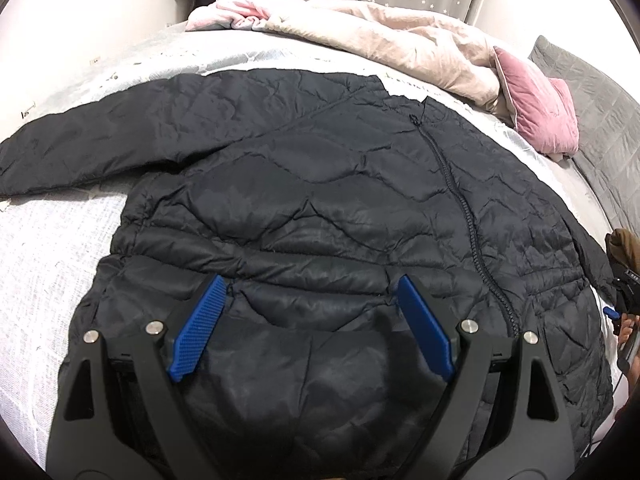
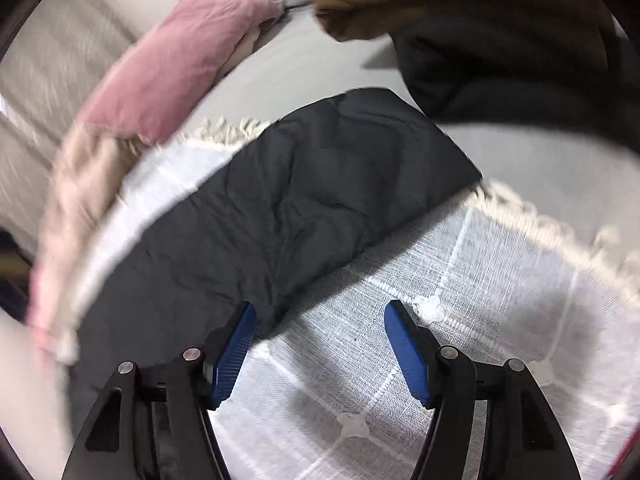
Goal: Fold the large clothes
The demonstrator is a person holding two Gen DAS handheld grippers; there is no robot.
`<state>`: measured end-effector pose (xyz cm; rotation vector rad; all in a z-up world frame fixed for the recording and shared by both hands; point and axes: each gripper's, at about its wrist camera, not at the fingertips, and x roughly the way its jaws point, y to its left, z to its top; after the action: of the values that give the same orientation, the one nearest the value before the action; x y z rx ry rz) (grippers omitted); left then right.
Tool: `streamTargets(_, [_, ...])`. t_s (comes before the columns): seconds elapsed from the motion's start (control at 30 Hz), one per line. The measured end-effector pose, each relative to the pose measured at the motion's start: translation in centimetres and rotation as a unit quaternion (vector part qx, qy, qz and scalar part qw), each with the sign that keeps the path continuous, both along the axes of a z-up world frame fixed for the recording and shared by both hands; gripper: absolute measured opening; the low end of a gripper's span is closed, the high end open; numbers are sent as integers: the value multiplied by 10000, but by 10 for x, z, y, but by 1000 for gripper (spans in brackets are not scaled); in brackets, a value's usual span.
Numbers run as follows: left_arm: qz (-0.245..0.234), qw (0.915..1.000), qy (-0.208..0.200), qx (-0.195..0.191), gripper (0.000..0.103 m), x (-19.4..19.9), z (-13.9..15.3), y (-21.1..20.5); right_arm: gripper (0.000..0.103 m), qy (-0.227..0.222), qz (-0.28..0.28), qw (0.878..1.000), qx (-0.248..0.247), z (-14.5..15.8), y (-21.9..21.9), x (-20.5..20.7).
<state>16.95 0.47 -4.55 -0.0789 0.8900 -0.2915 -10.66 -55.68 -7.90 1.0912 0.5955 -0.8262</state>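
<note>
We see the bed [image 1: 48, 264] under a white woven throw with a raised grid and a fringed edge, and across it the black quilted puffer jacket [image 1: 320, 184], zipped, front up, its slick shell creased along wavy stitching. Its body runs away from us toward the crumpled beige duvet [image 1: 400, 40] and the pink velvet cushion [image 1: 540, 116]. One sleeve stretches out flat to the left in the left wrist view. The other sleeve [image 2: 320, 184] lies out to the right, its long axis slanting up and away from our right gripper [image 2: 318, 320], whose jaws stand apart and empty, one pad over the sleeve's edge, the other over bare throw. Our left gripper [image 1: 310, 296] hangs over the hem with jaws wide, gripping nothing. We judge the right hand nearer that sleeve for the next fold
</note>
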Motion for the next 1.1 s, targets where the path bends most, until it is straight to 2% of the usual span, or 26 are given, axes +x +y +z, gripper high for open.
streamTargets(0.07, [-8, 10000, -46, 34, 88, -1, 1, 1, 68, -329, -29, 9993, 180, -4, -11, -2])
streamTargets(0.17, [35, 10000, -37, 62, 88, 1, 1, 4, 65, -272, -130, 9995, 57, -6, -27, 11])
streamTargets(0.2, [63, 10000, -6, 70, 88, 2, 0, 5, 40, 50, -260, 9995, -188, -3, -28, 14])
streamTargets(0.23, [83, 9999, 8, 73, 88, 3, 1, 6, 23, 602, -419, 9967, -358, -1, -33, 17])
streamTargets(0.27, [109, 9999, 25, 75, 88, 3, 1, 8, 17, 876, -555, 9939, -371, 1, -37, 17])
streamTargets(0.33, [132, 9998, 58, 97, 88, 4, 3, 11, 17, 983, -806, 9916, -249, 6, -33, 14])
streamTargets(0.37, [116, 9999, 83, 84, 88, 3, 4, 14, 19, 1163, -730, 9902, -250, 10, -28, 17])
streamTargets(0.43, [69, 9998, 164, 114, 88, 3, 7, 20, 22, 1498, -236, 9879, -329, 16, -14, 25])
streamTargets(0.47, [44, 9996, 210, 167, 88, 1, 9, 23, 25, 1505, 61, 9881, -323, 20, -6, 28])
streamTargets(0.6, [-84, 9989, 302, 353, 88, -10, 15, 38, 52, 841, 1336, 9874, 68, 34, 38, 12])
streamTargets(0.7, [-248, 9978, 442, 427, 88, -27, 17, 55, 54, 445, 2264, 9723, 364, 40, 77, -4])
streamTargets(0.83, [-501, 9936, 841, 561, 88, -53, 13, 81, 54, 313, 3203, 9443, 682, 42, 129, -19])
streamTargets(1.0, [-449, 9860, 1412, 767, 88, -74, -1, 121, 54, 593, 3623, 9245, 1021, 24, 171, -44])
streamTargets(1.07, [-457, 9828, 1650, 688, 88, -84, -10, 137, 53, 690, 3709, 9209, 979, 16, 187, -49])
streamTargets(1.1, [-481, 9819, 1742, 574, 84, -89, -14, 142, 47, 710, 3734, 9202, 940, 12, 189, -53])
